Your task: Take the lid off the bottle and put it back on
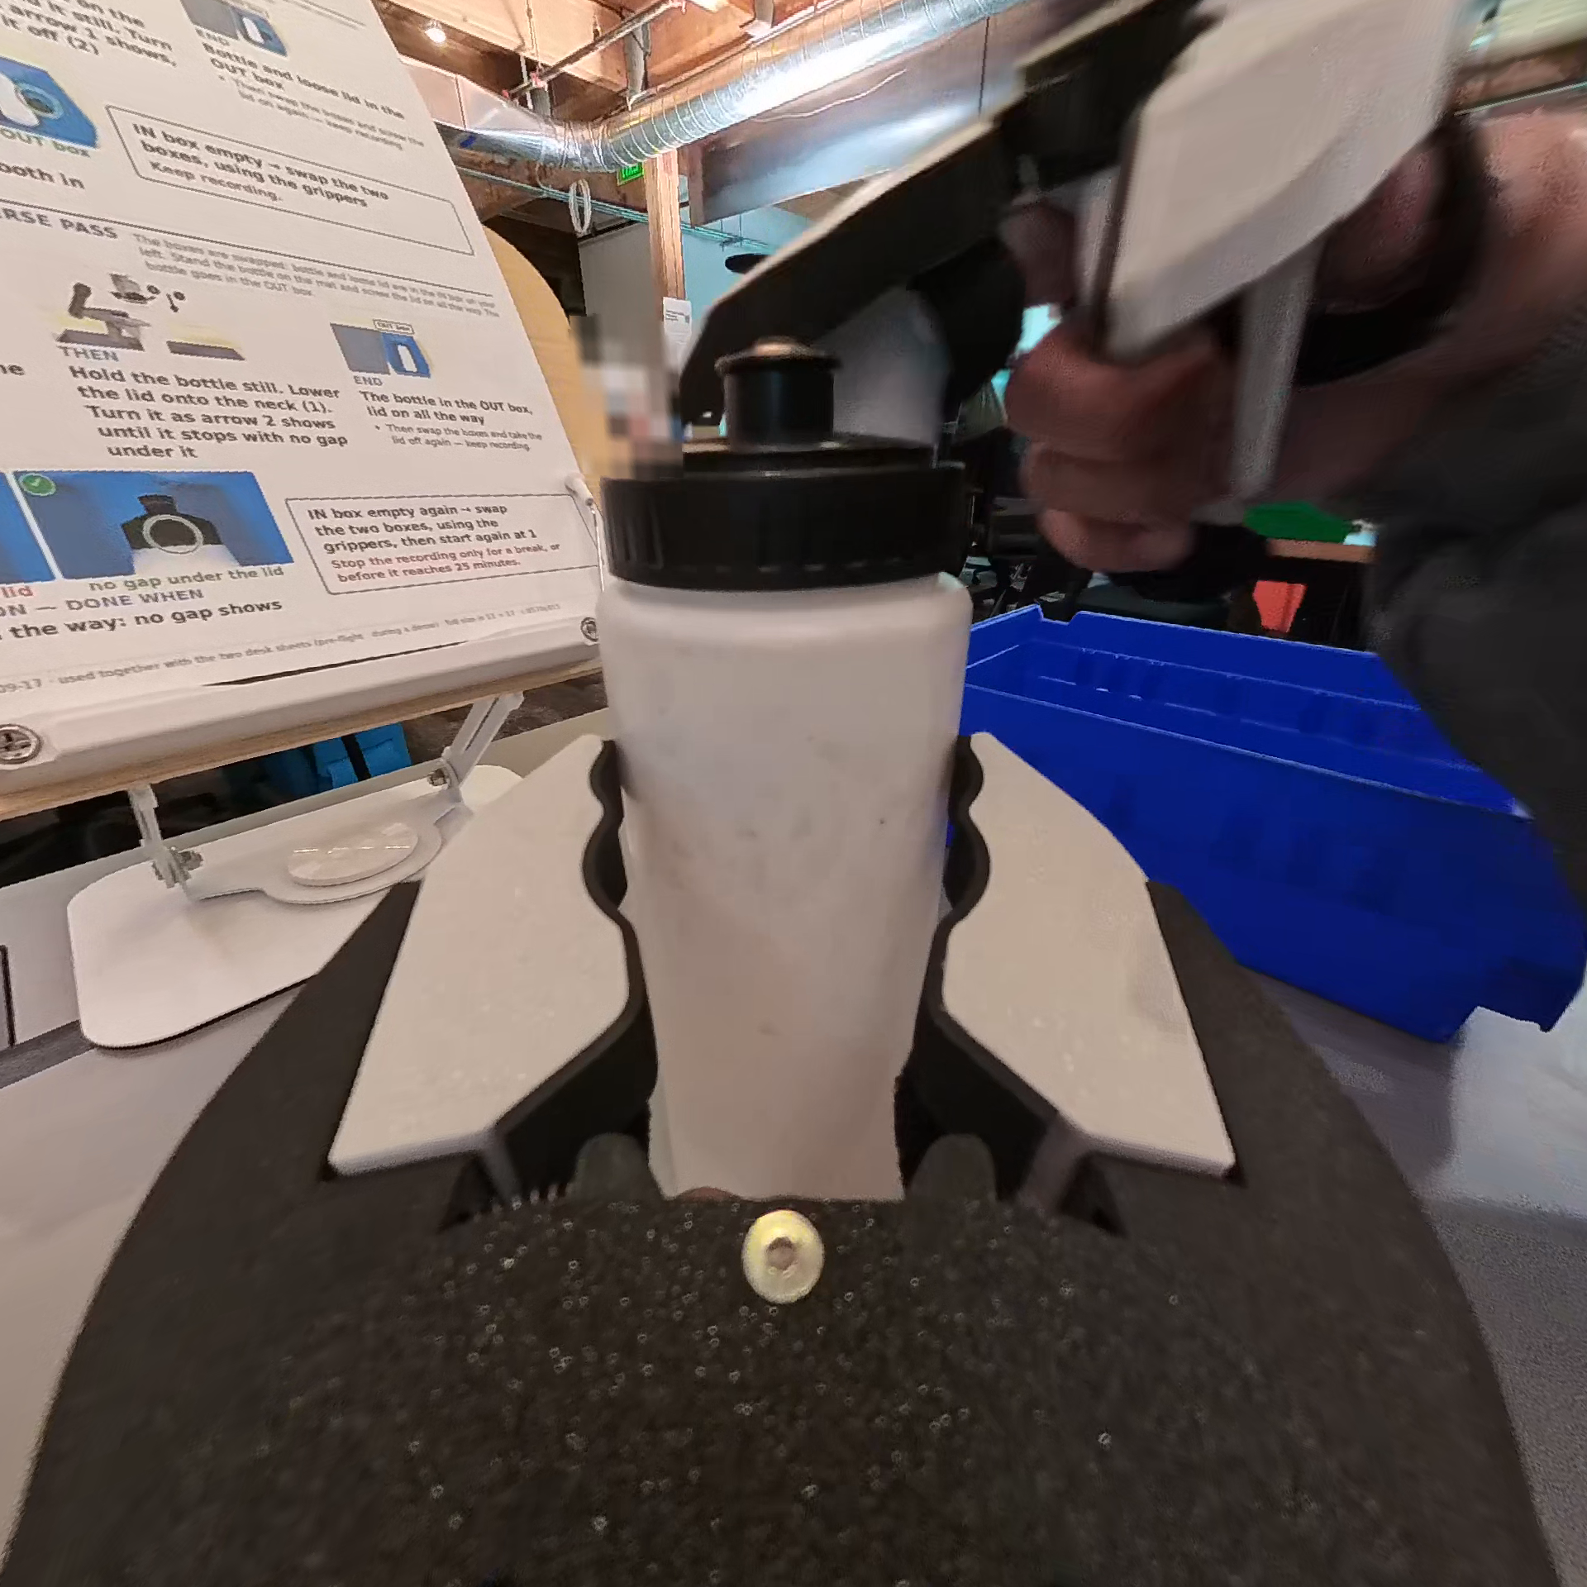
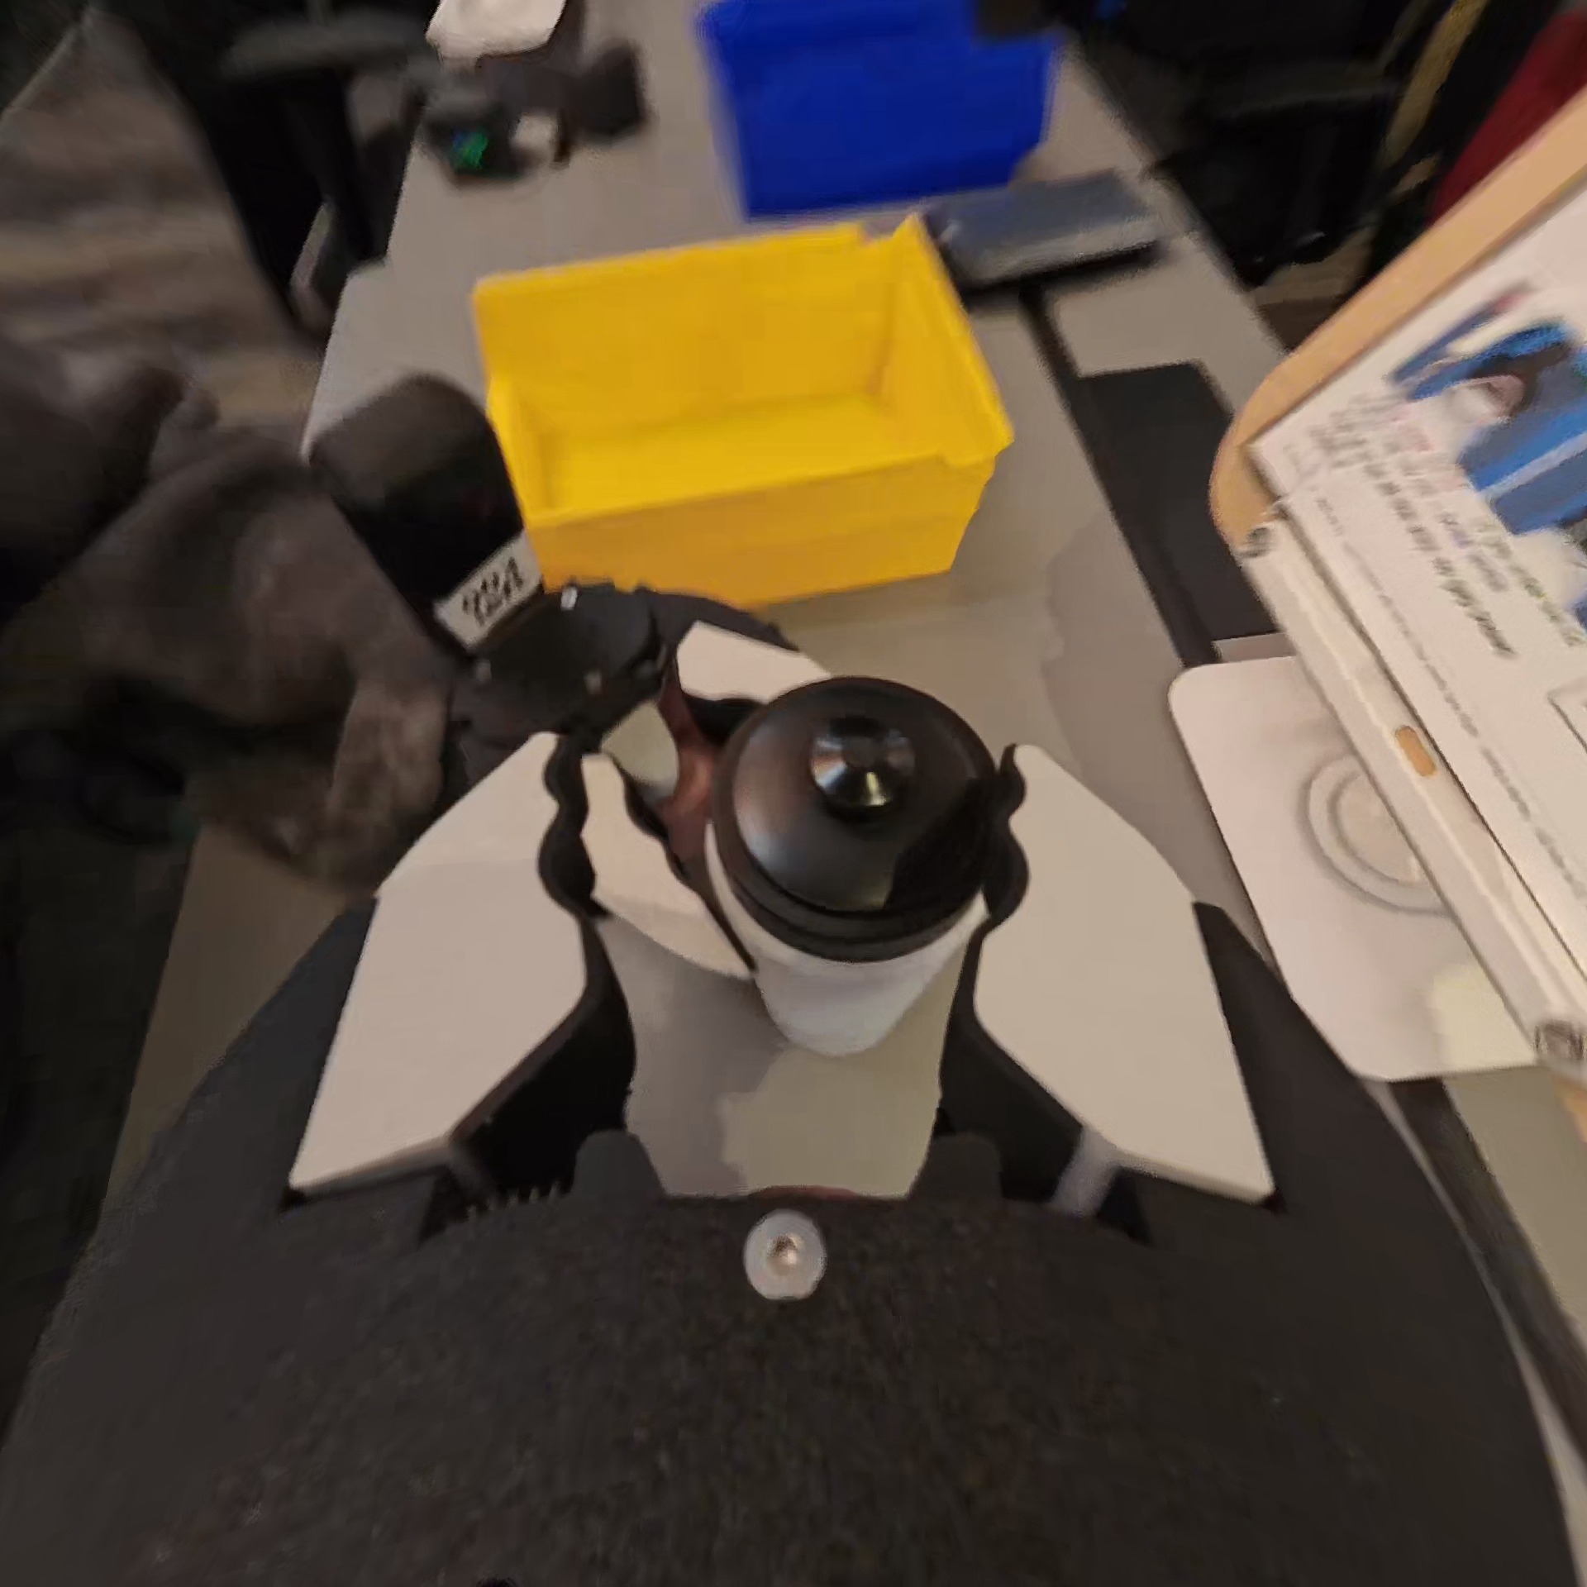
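Observation:
A white bottle (image 1: 786, 859) with a black ribbed lid (image 1: 786, 524) stands upright on the grey table. The lid sits on the neck. My left gripper (image 1: 786, 751) is shut on the bottle's body, one finger on each side. My right gripper (image 2: 786, 764) is open and looks down on the lid (image 2: 850, 807) from above. The lid lies between its fingertips, closer to the right one. The bottle's body (image 2: 842, 988) shows below the lid. In the left wrist view a right gripper finger (image 1: 859, 258) shows blurred, above and behind the lid, with a hand holding the gripper.
An instruction sheet on a white stand (image 1: 258, 386) is left of the bottle and shows in the right wrist view (image 2: 1417, 687). A blue bin (image 1: 1245, 773) is to the right. A yellow bin (image 2: 730, 412) stands beyond the bottle, with a blue bin (image 2: 876, 112) farther back.

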### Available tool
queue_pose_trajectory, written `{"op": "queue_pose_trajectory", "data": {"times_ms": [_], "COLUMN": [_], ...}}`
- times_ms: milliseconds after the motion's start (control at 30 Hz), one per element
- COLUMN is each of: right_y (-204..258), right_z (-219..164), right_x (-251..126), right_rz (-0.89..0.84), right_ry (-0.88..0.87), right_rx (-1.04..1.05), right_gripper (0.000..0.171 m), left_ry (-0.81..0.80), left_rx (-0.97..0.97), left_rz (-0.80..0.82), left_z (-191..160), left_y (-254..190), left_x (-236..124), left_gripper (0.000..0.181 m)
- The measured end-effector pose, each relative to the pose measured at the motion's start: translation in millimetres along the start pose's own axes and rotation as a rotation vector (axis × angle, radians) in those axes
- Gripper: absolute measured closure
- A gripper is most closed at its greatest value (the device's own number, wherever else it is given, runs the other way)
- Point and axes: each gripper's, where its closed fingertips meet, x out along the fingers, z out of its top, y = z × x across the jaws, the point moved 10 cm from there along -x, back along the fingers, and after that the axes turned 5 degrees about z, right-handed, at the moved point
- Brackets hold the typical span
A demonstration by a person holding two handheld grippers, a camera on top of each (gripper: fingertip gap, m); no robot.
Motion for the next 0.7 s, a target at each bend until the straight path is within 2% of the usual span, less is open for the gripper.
{"op": "queue_pose_trajectory", "data": {"times_ms": [133,233,367,400,467,600,700], "right_y": [42.7,67.8,64.9,60.6,52.7,40.6,20.3], "right_z": [-18.3,-35.5,-42.6,-41.9,-41.6,-39.1,-35.7], "right_x": [3.4,20.2,41.3,44.8,46.1,31.9,15.5], "right_rz": [-0.413,-0.65,-0.852,-0.86,-0.827,-0.648,-0.379], "right_ry": [-0.285,-0.475,-0.519,-0.492,-0.445,-0.322,-0.19], "right_rx": [0.172,0.245,0.292,0.289,0.306,0.252,0.184], "right_gripper": [0.07,0.072,0.075,0.079,0.099,0.101,0.101], "left_ry": [-0.001,0.0,0.002,0.002,0.004,0.006,0.006], "left_rx": [0.006,0.003,0.001,0.004,0.015,0.009,0.008], "left_rz": [0.002,0.006,0.007,0.006,0.009,0.005,-0.006], "left_z": [-0.4,-0.4,-0.4,-0.5,-0.6,-0.5,-0.6], "left_y": [-2.1,-2.0,-2.0,-2.5,-3.6,-2.6,-2.6], "left_x": [0.6,0.1,-0.6,-0.5,-0.5,-0.5,-0.1], "left_gripper": [0.108,0.108,0.108,0.108,0.108,0.108,0.108]}}
